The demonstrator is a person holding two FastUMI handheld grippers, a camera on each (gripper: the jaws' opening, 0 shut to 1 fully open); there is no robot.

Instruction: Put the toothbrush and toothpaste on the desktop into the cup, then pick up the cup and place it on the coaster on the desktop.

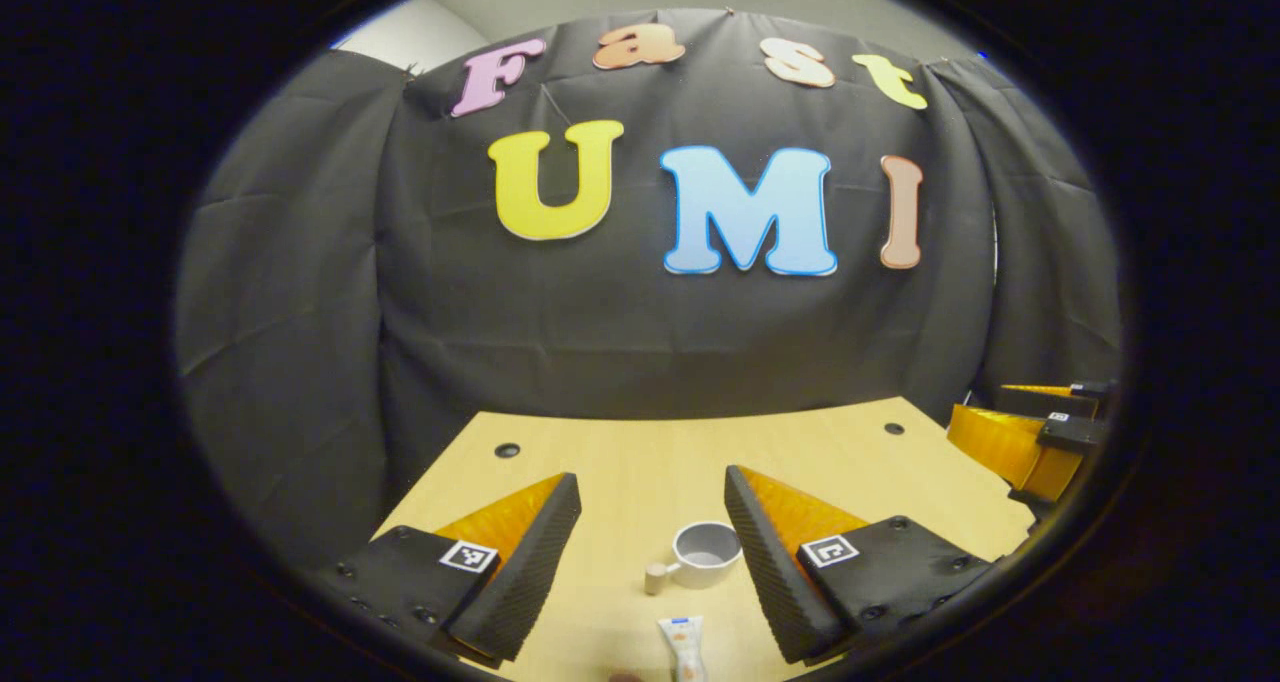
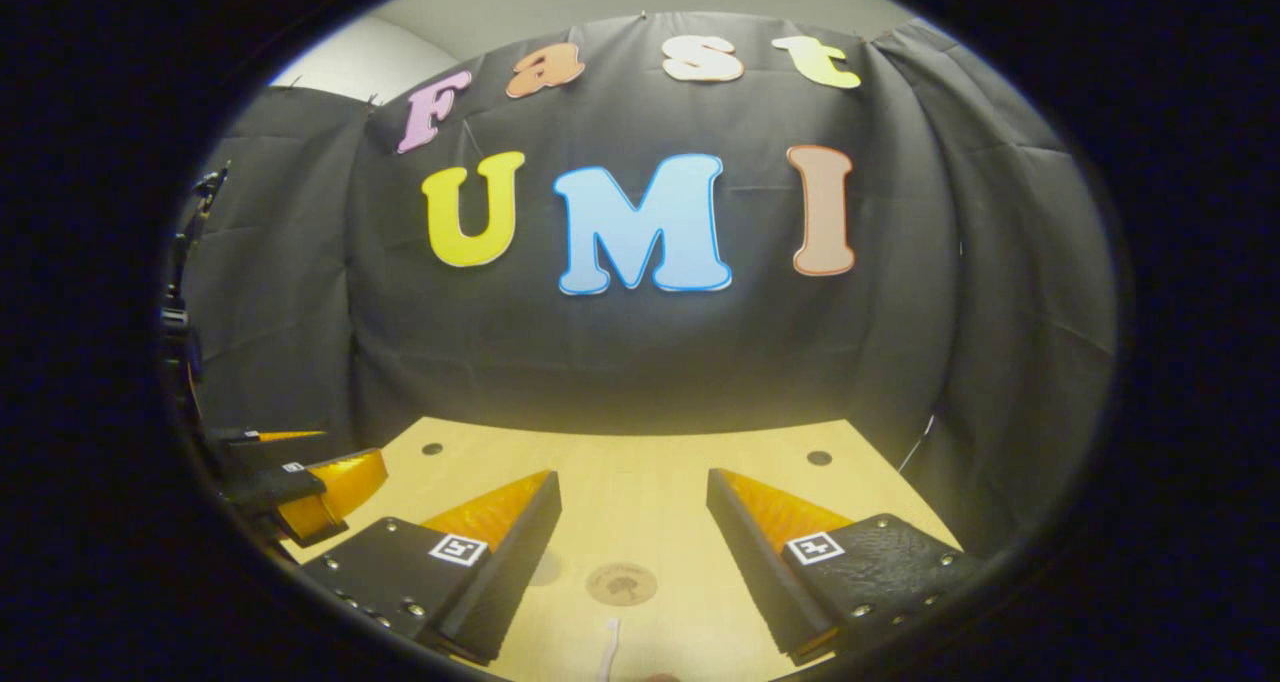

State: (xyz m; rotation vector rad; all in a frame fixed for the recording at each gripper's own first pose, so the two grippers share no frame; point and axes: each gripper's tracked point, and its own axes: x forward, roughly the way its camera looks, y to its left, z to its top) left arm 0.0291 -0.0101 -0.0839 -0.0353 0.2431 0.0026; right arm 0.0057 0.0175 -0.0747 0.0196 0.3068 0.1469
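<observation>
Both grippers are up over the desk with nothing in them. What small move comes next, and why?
Probably lower the left gripper toward the toothpaste. Its fingers stand open and empty, the tube lies flat on the desk just nearer than the cup, and the cup looks empty. The right gripper, also open, has the toothbrush and coaster ahead.

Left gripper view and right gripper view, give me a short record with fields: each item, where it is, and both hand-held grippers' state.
cup: grey cup, upright on the desktop, handle toward the near left
toothpaste: tube lying flat, nearer the camera than the cup, apart from it
toothbrush: pale toothbrush lying at the near edge of the right gripper view
coaster: round coaster, bare, just beyond the toothbrush
left hand-held gripper: open, holding nothing, above the desktop
right hand-held gripper: open, holding nothing
task progress: nothing in the cup yet
</observation>
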